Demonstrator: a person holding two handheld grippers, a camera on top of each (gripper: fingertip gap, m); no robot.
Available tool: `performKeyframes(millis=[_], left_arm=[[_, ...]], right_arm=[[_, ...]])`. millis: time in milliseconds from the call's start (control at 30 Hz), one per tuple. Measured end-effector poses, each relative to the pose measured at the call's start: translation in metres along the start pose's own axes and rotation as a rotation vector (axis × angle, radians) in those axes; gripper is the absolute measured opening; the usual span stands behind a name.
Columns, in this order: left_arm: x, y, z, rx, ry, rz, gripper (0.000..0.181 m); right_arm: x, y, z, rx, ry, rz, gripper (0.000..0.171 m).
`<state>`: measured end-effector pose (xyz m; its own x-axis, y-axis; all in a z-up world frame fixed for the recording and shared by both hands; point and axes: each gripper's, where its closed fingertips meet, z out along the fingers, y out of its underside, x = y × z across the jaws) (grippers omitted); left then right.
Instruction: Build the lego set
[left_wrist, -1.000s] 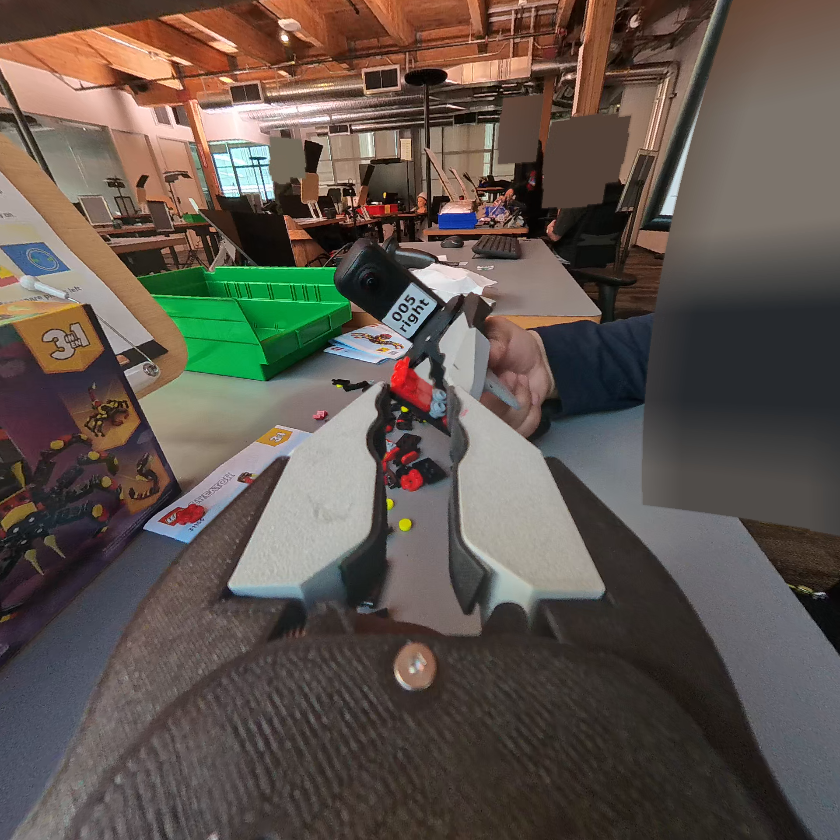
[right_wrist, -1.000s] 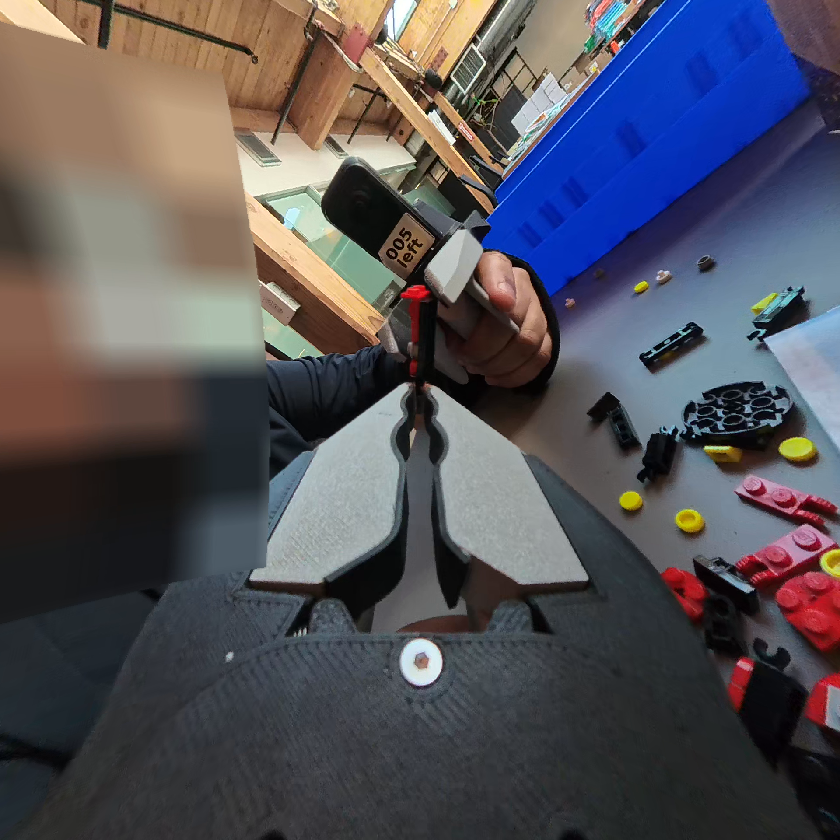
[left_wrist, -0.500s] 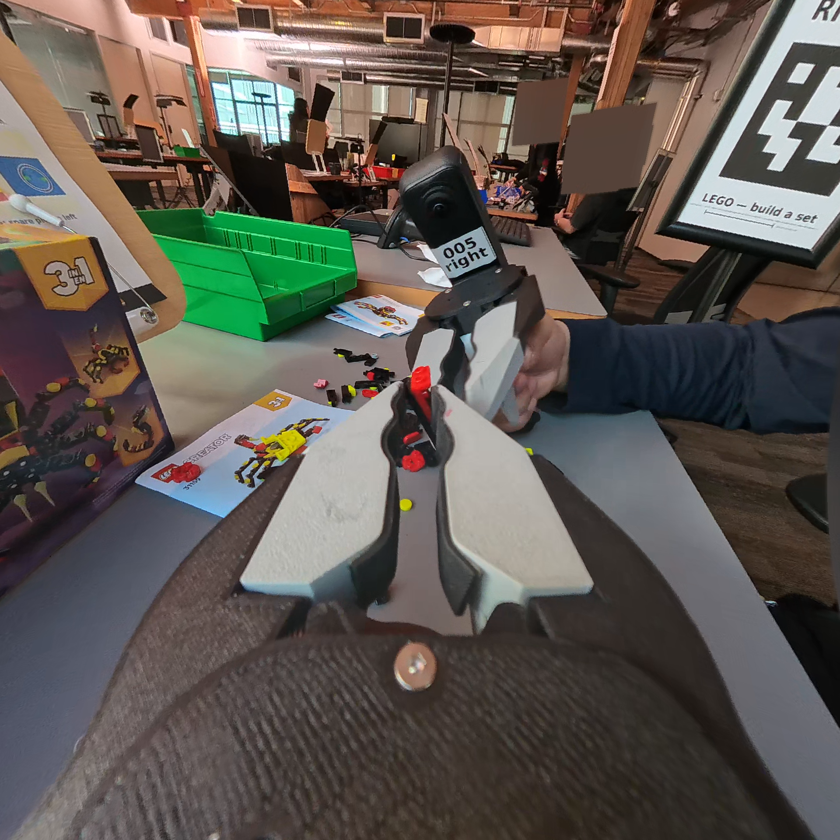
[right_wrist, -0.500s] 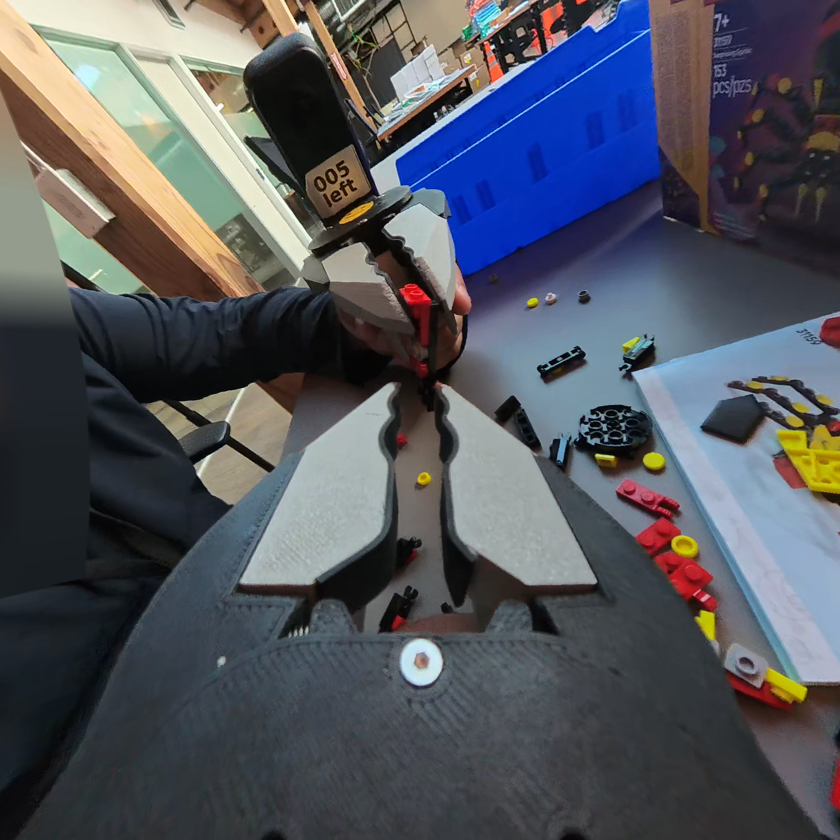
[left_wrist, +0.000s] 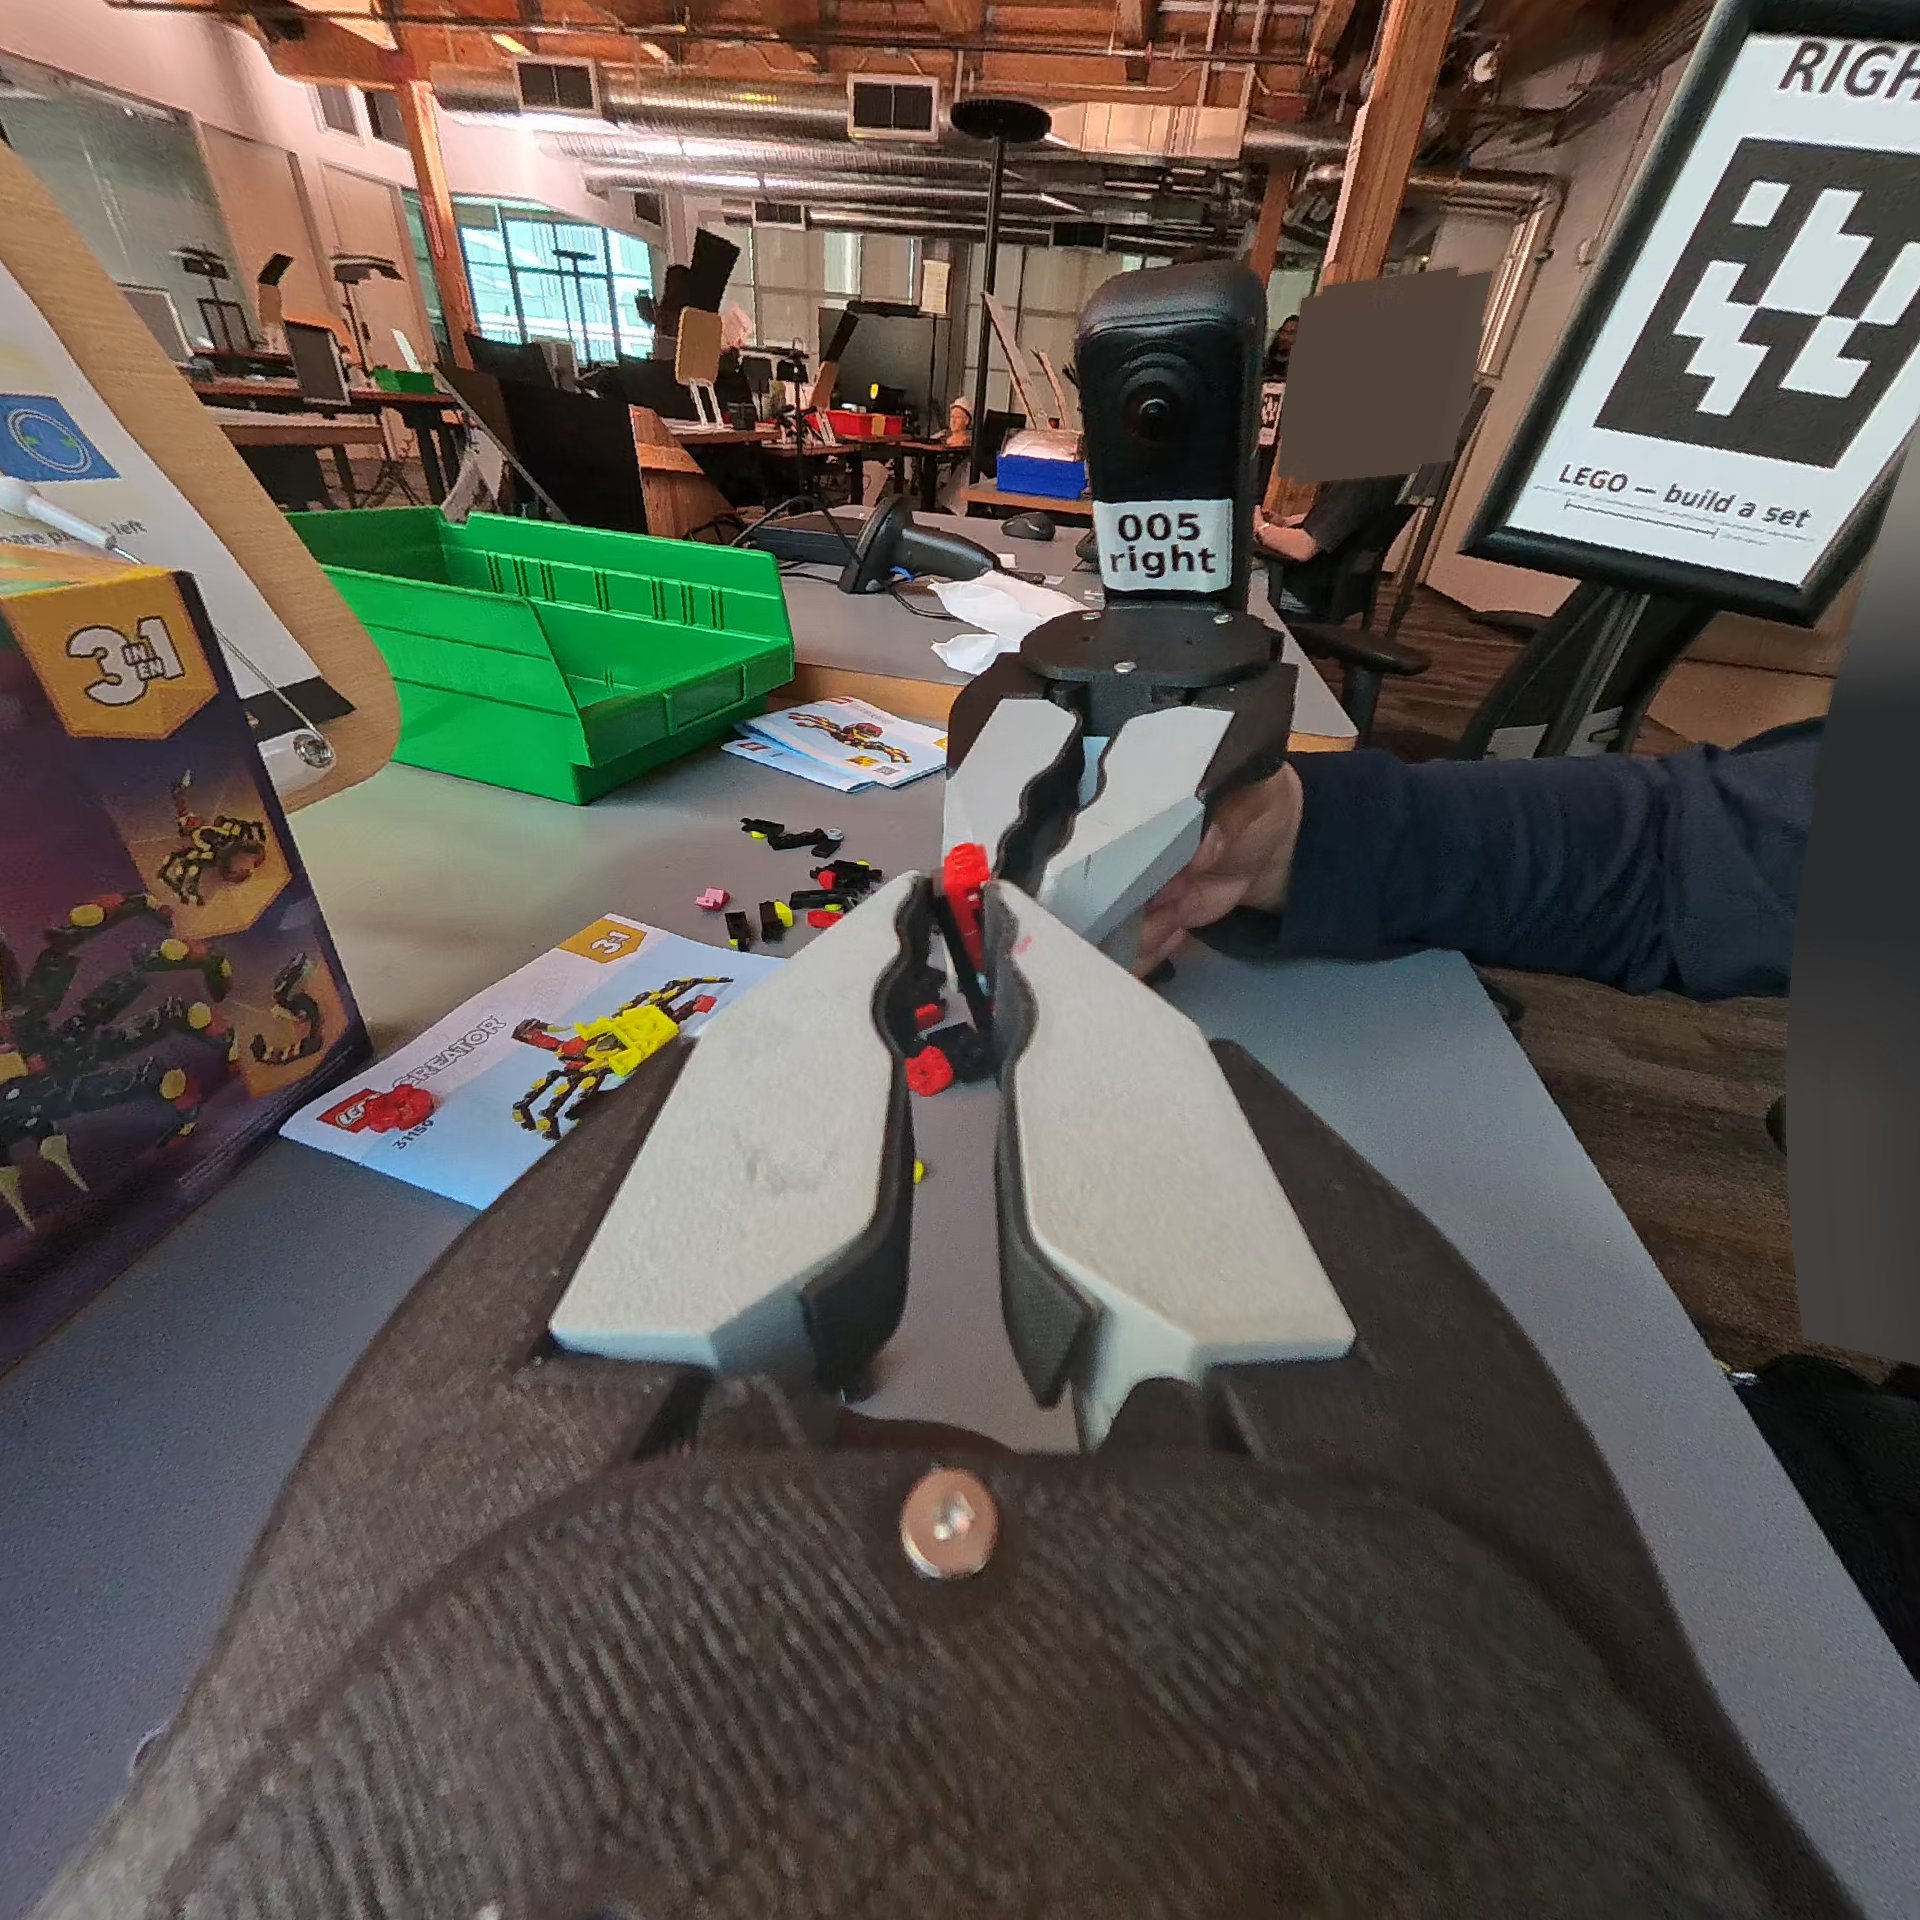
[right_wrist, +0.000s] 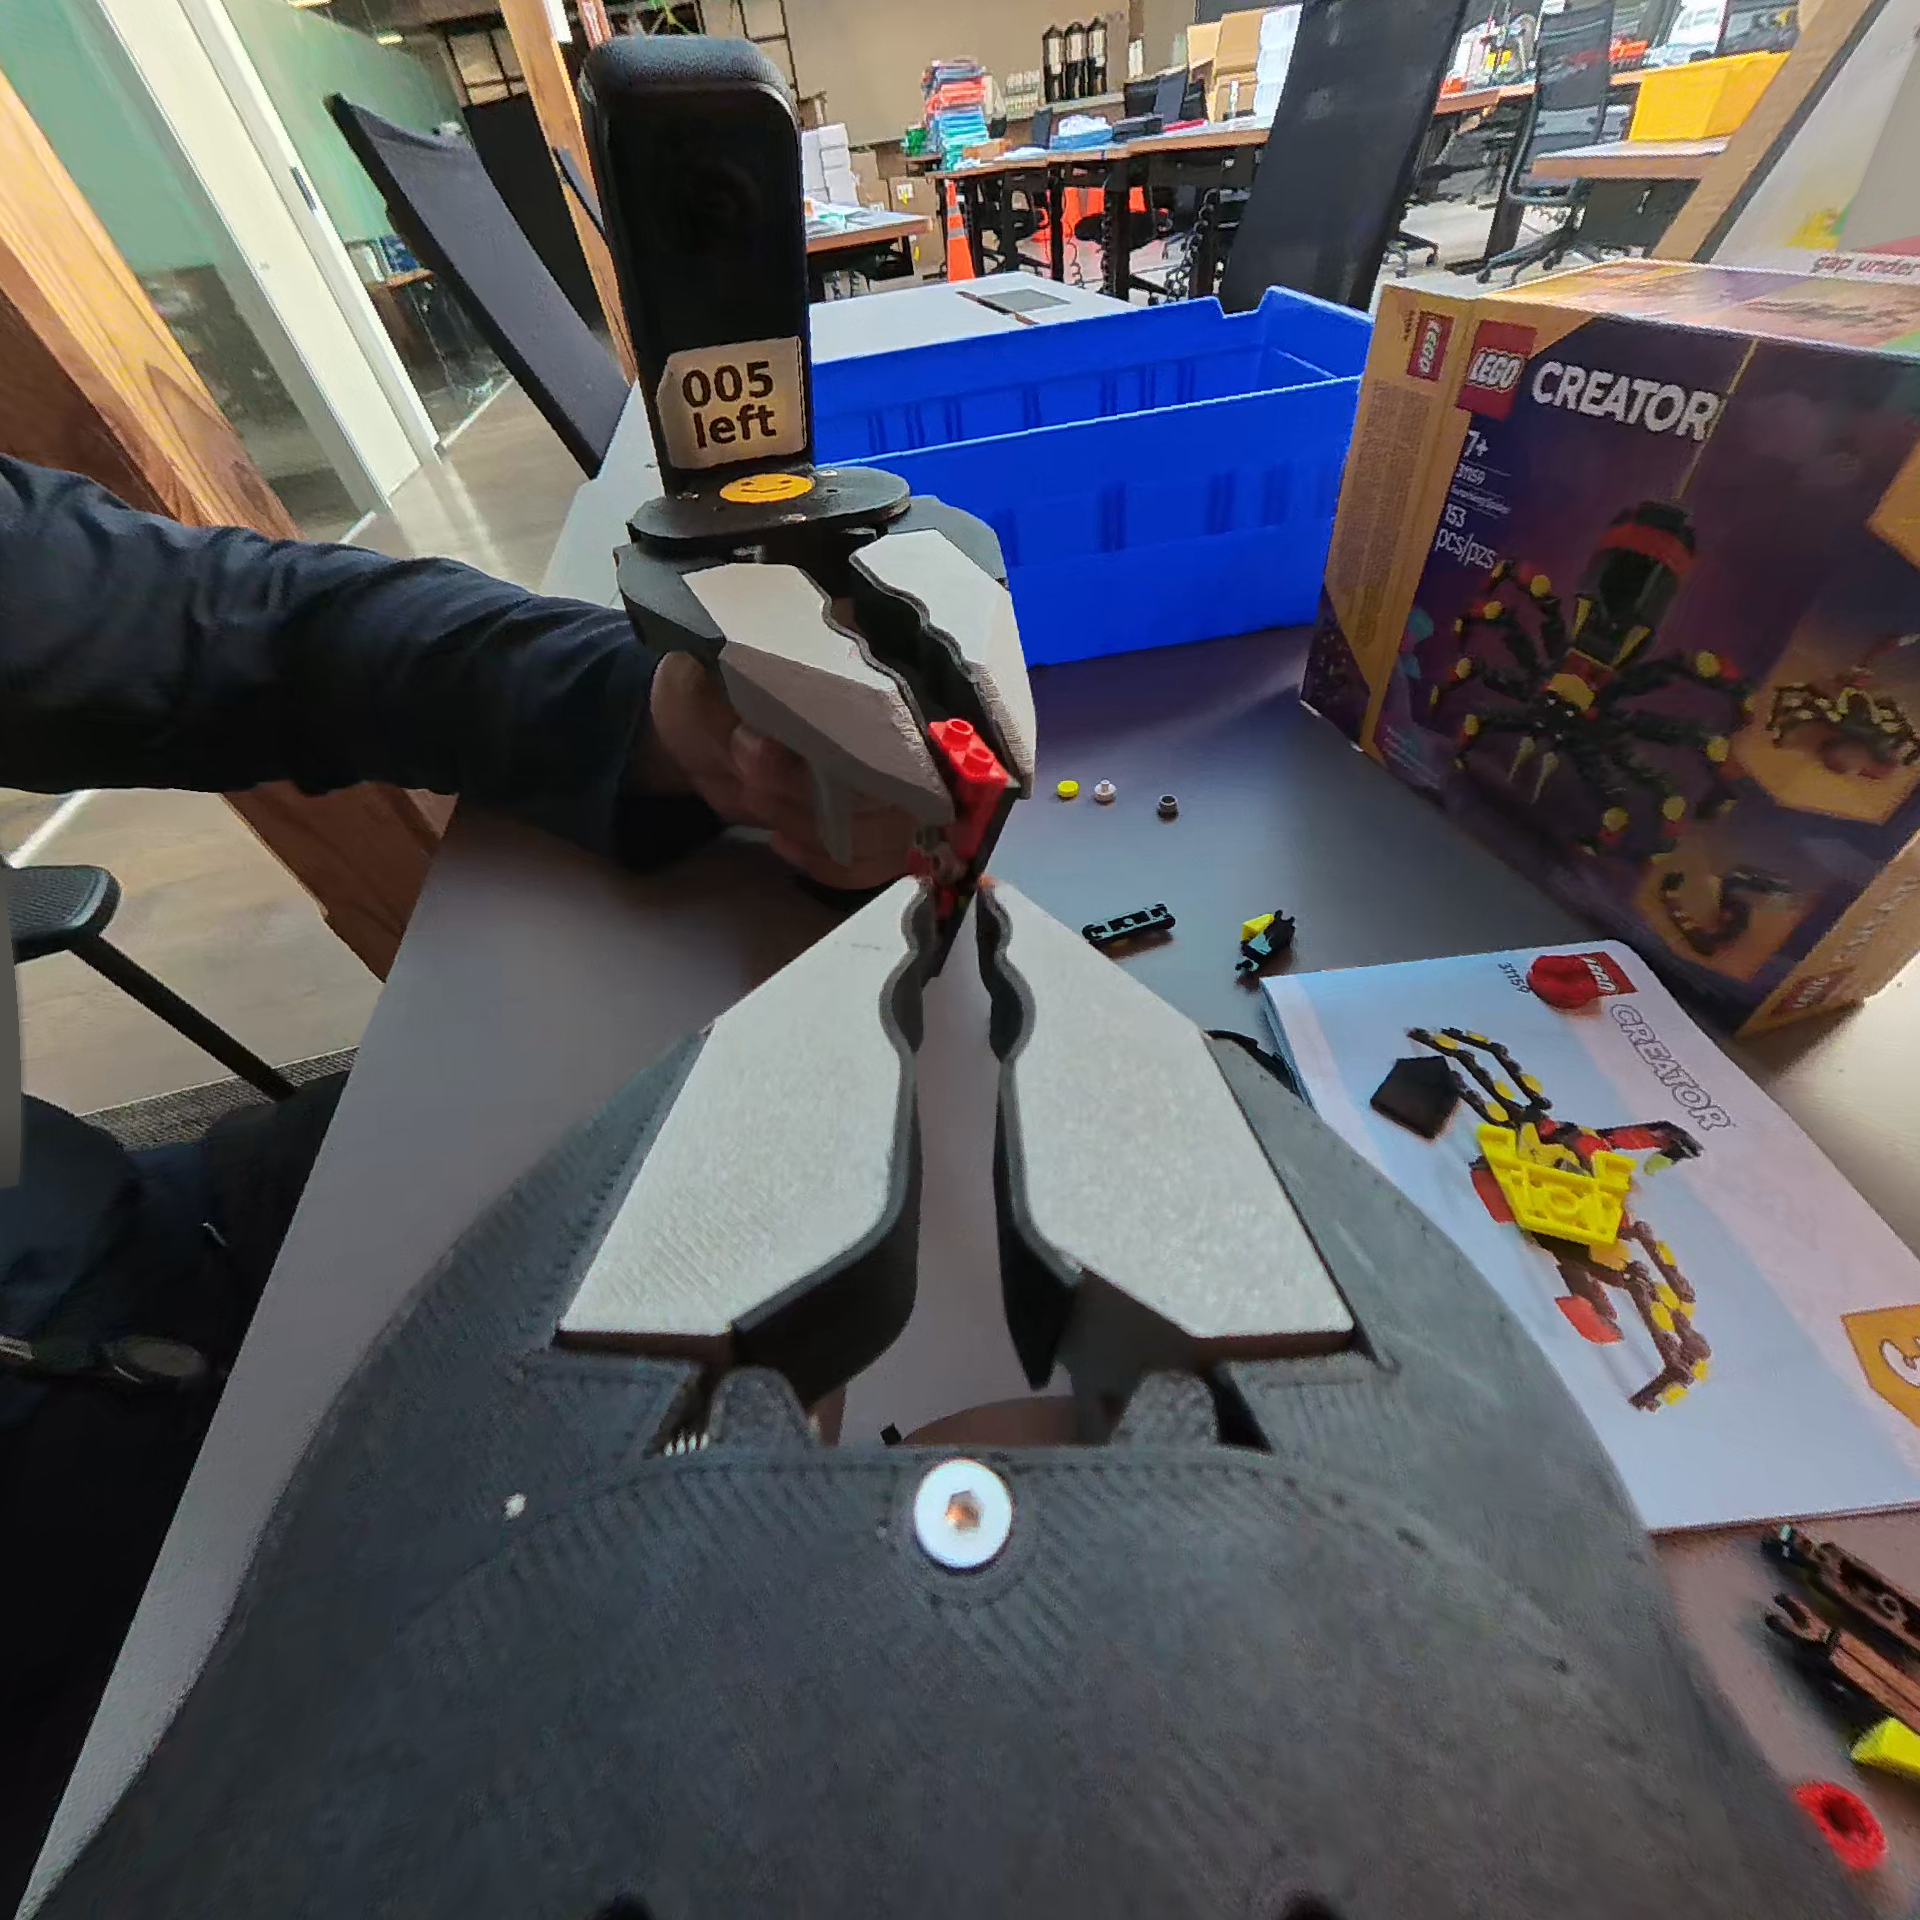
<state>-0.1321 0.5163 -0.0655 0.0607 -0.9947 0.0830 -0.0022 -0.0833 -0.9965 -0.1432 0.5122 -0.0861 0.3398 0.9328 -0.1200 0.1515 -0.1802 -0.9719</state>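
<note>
— Both grippers meet nose to nose above the table (left_wrist: 1340, 1049). Our left gripper (left_wrist: 951, 904) has its fingers pressed onto a small red-and-black lego assembly (left_wrist: 964, 914), right at the tips.

— And from the other side we see our right gripper (right_wrist: 948, 902) pinching the lower, black end of that same assembly (right_wrist: 961, 821), while the left gripper (right_wrist: 966, 769) clamps the red brick at the top.

— So the piece hangs between the two tools, tilted, clear of the tabletop.

— Ahead of our left gripper and beyond its tips, loose red, black and yellow pieces (left_wrist: 821, 894) lie scattered. To its left we have the instruction booklet (left_wrist: 520, 1049) and the set's box (left_wrist: 135, 935).

— Right of our right gripper, that booklet (right_wrist: 1621, 1226) again, the box (right_wrist: 1621, 623) behind it, a blue bin (right_wrist: 1091, 499) farther off.
</note>
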Motion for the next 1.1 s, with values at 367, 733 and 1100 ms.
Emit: performKeyframes(millis=[367, 733, 1100], left_arm=[[0.013, -0.007, 0.0, 0.058, 0.076, -0.01, 0.006], [0.01, -0.002, 0.002, 0.018, 0.022, 0.03, 0.014], [-0.011, 0.017, 0.003, -0.146, -0.168, 0.207, 0.005]], right_arm=[[-0.01, -0.005, 0.001, 0.041, -0.048, -0.015, 0.003], [0.001, -0.013, -0.011, 0.091, -0.02, 0.021, 0.001], [0.01, -0.009, -0.012, 0.064, 0.088, -0.107, 0.0]])
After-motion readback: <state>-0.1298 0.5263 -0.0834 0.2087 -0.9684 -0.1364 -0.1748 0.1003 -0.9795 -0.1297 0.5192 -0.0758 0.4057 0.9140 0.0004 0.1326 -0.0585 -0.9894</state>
